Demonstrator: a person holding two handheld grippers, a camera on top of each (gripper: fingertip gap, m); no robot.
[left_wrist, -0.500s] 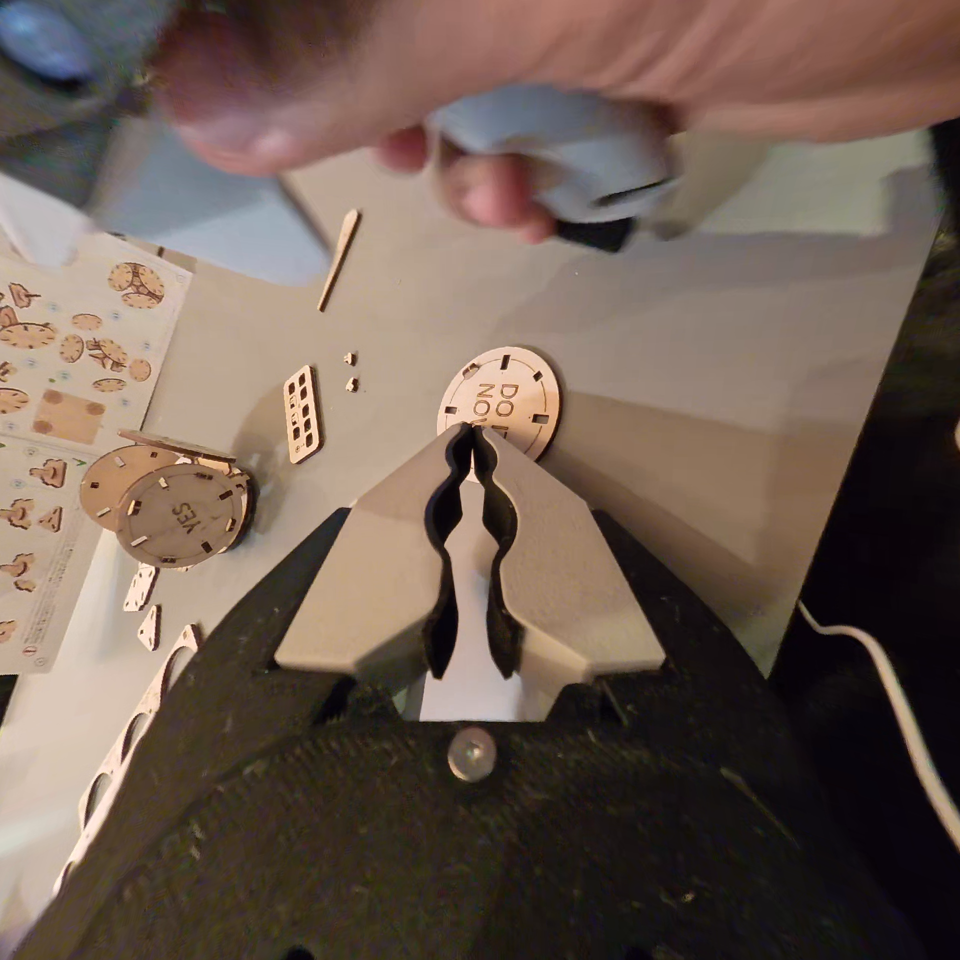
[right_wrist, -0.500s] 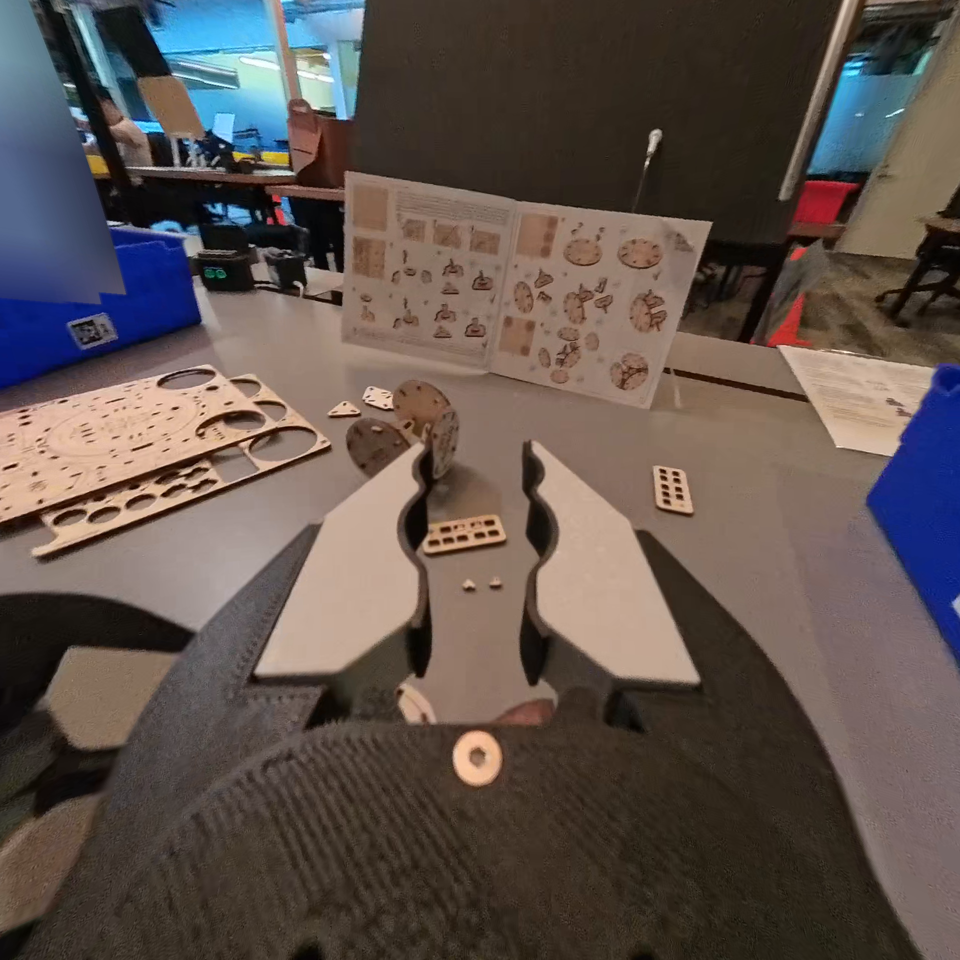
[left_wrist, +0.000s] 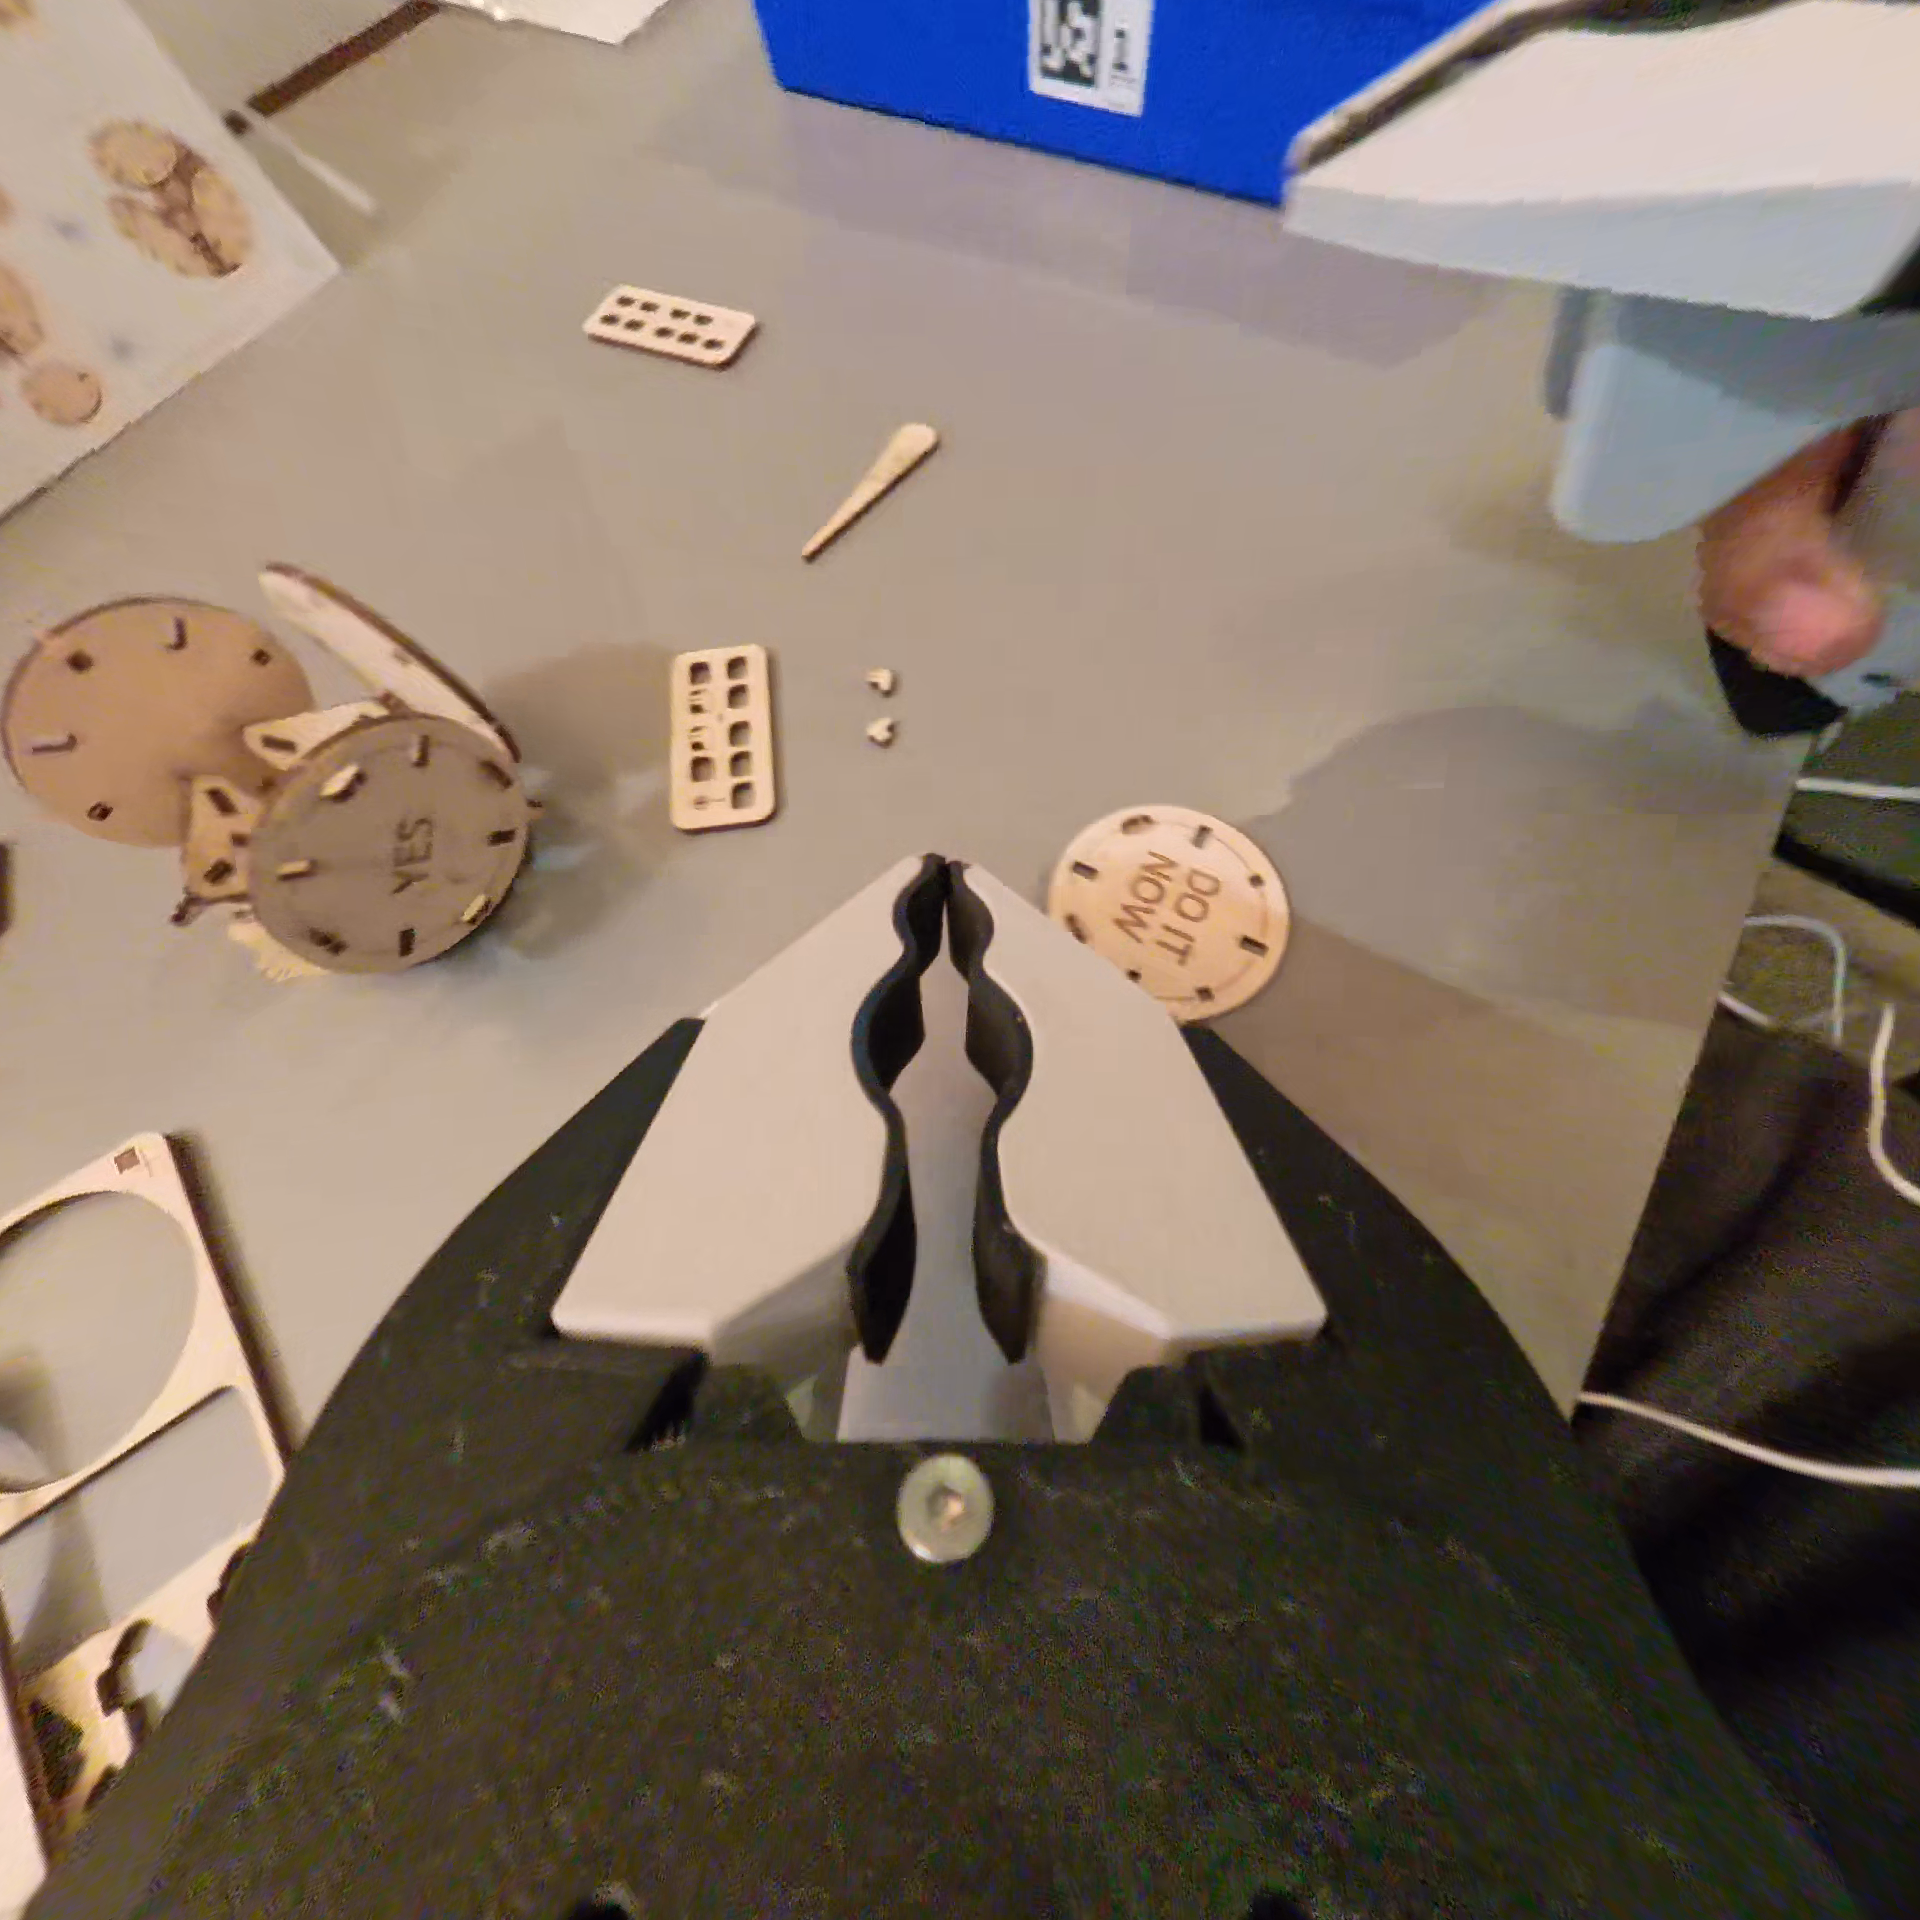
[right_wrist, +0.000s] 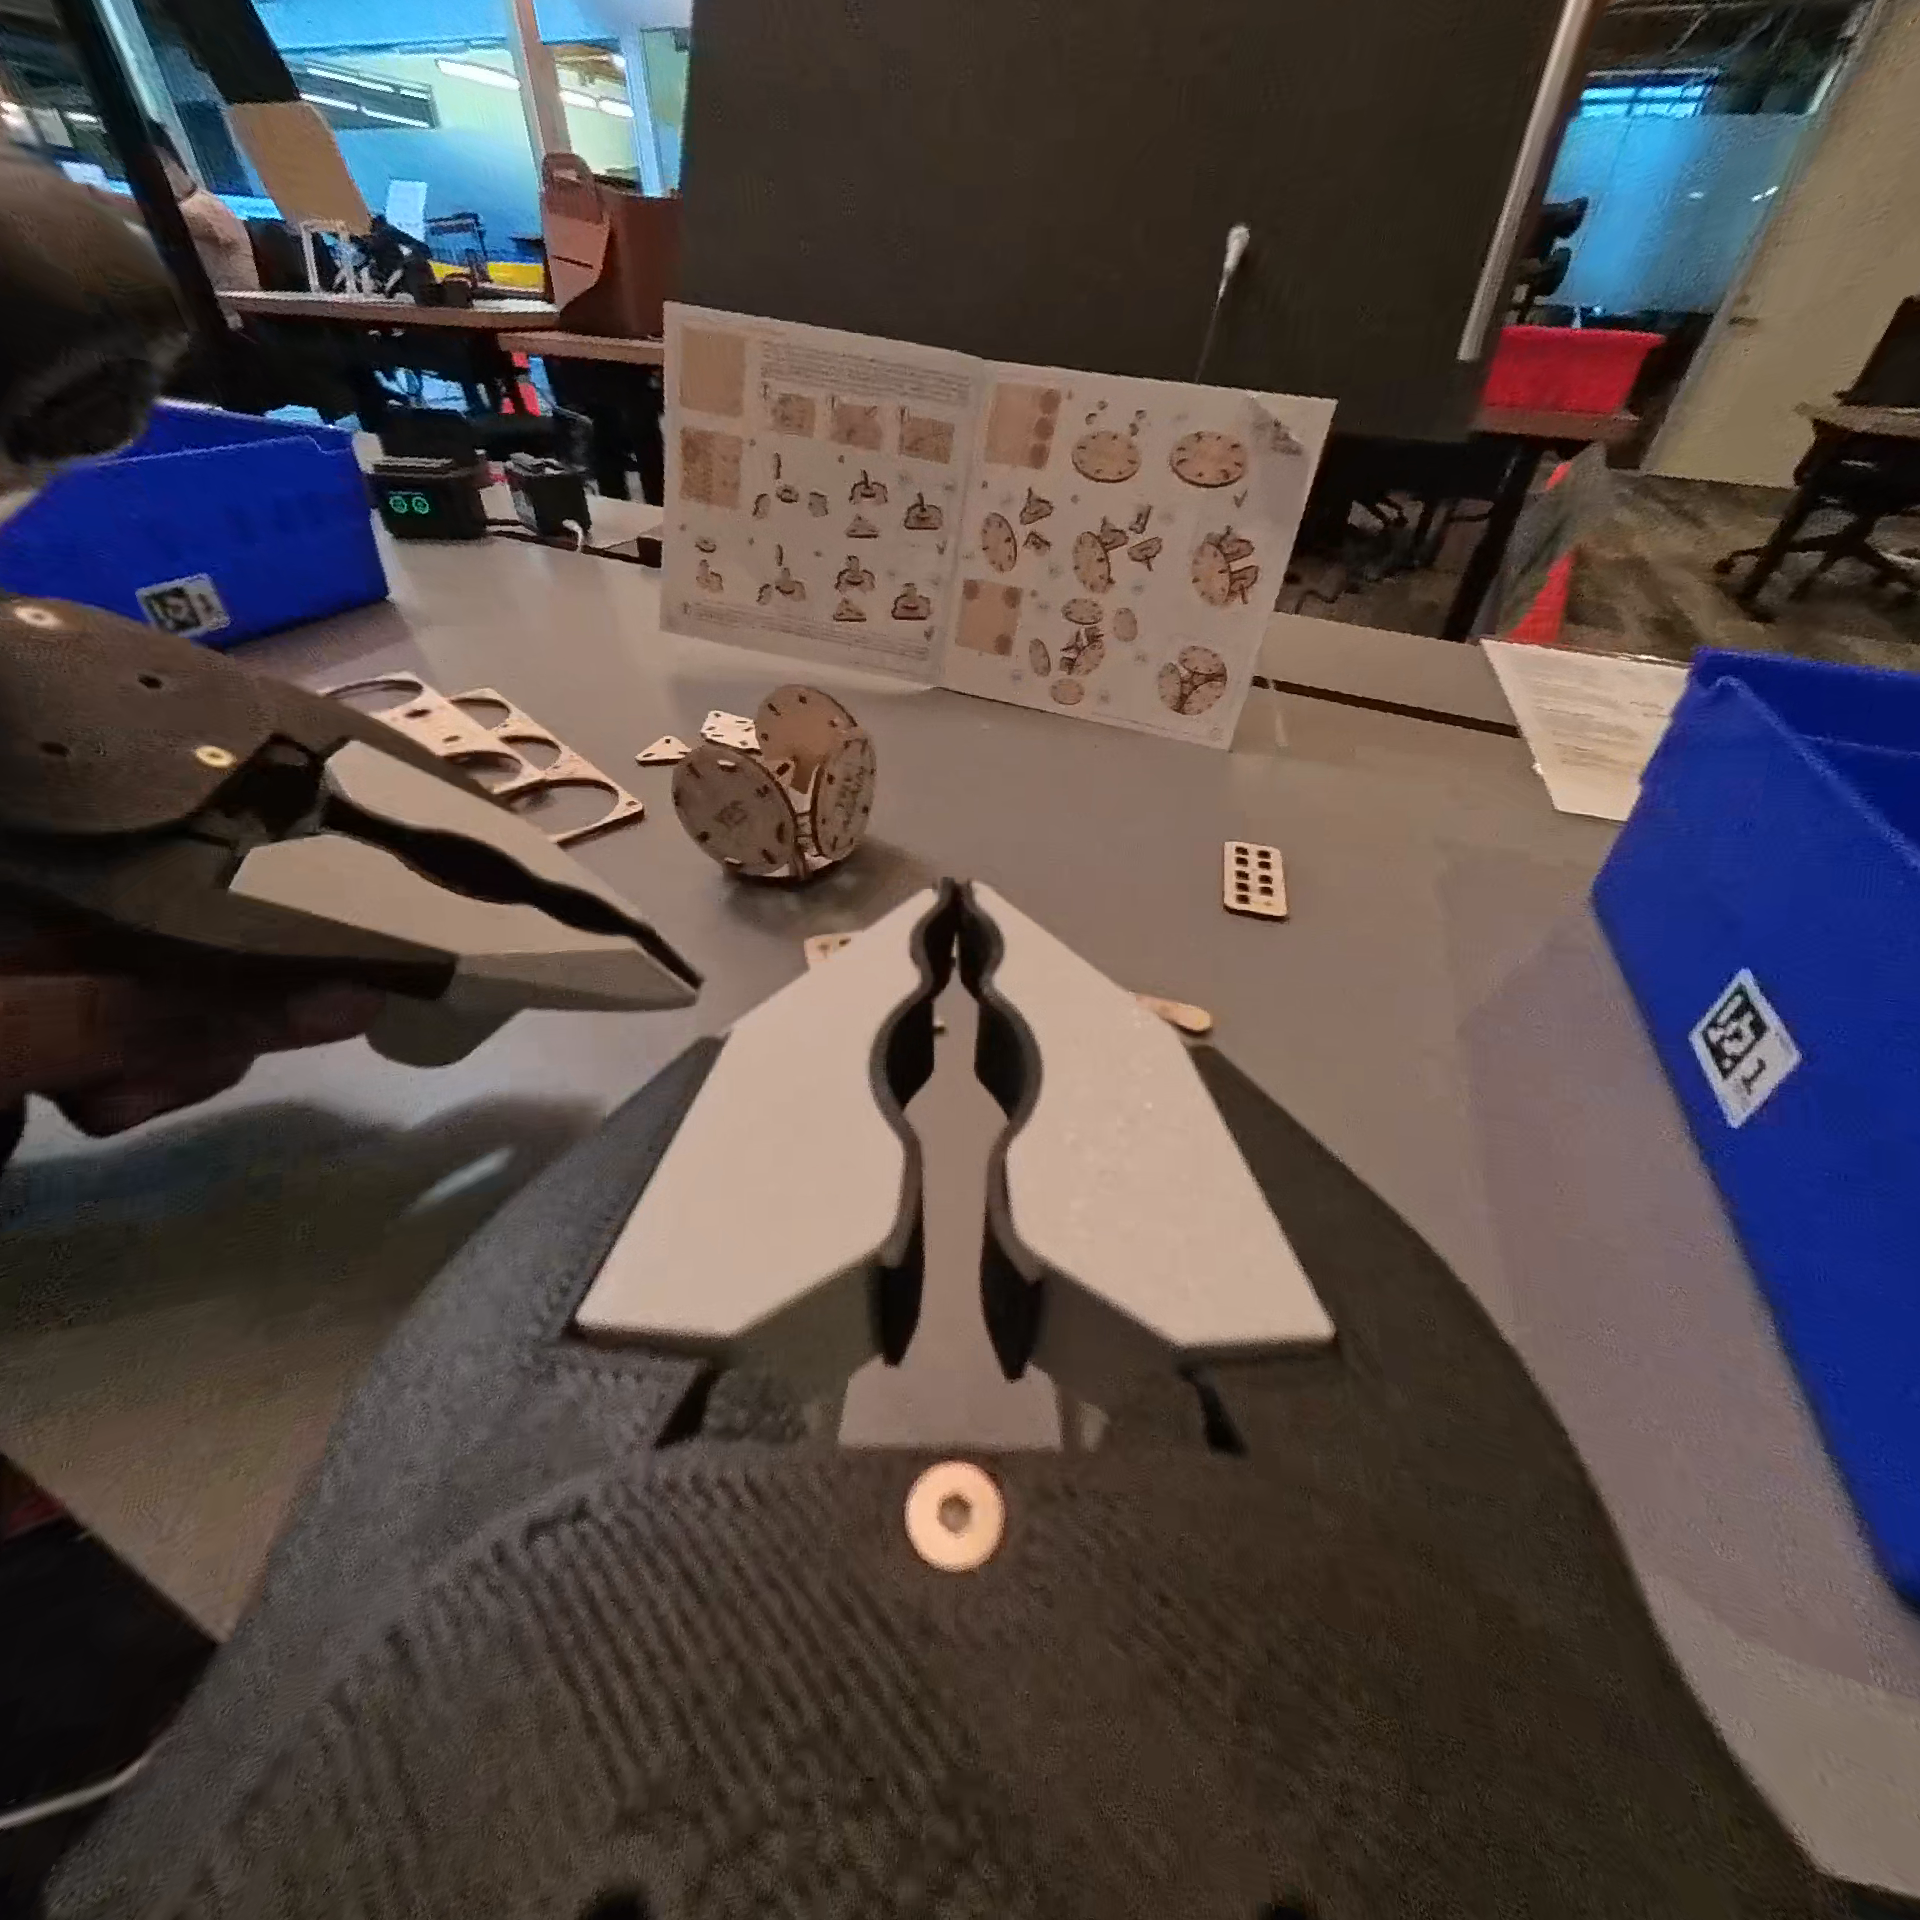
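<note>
My left tool (left_wrist: 943, 862) hangs over the grey bench (left_wrist: 1195, 540), its fingertips pressed together on nothing. Just to its right lies a flat engraved wooden disc (left_wrist: 1169, 914); ahead lie a slotted wooden plate (left_wrist: 722, 738), two tiny wooden bits (left_wrist: 881, 707) and a tapered wooden stick (left_wrist: 871, 488). To the left stands a partly assembled wooden model of slotted discs (left_wrist: 384, 842).

My right tool (right_wrist: 958, 894) is likewise closed and bare above the bench, pointing toward the same model (right_wrist: 774, 795). A second slotted plate (right_wrist: 1255, 879) lies to its right; a blue bin (right_wrist: 1766, 935) stands at the far right. An open instruction sheet (right_wrist: 987, 520) stands propped beyond, and a cut-out wooden panel (right_wrist: 520, 764) lies at left.
</note>
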